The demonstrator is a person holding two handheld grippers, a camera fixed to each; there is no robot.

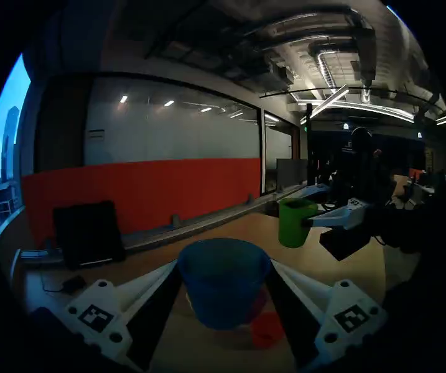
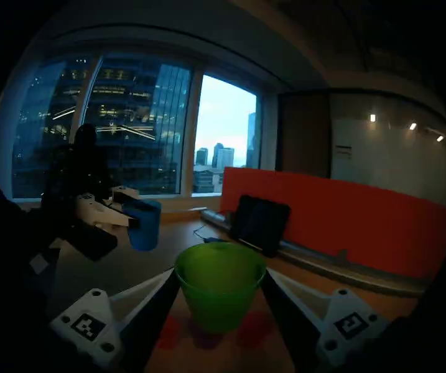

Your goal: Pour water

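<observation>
In the left gripper view a blue cup (image 1: 224,281) stands upright between my left gripper's (image 1: 224,292) fingers, which are shut on its sides above the wooden table (image 1: 347,264). Farther right, the right gripper (image 1: 313,222) holds a green cup (image 1: 293,222) upright. In the right gripper view the green cup (image 2: 220,292) sits between my right gripper's (image 2: 220,301) fingers, shut on it. The left gripper (image 2: 123,219) with the blue cup (image 2: 142,225) shows at the left. Whether either cup holds water is not visible.
A dark tablet (image 1: 88,234) leans against the orange wall panel (image 1: 142,193) at the table's back edge, with a cable beside it. Red marks (image 1: 266,329) lie on the table below the cups. Windows (image 2: 135,137) stand behind the left gripper.
</observation>
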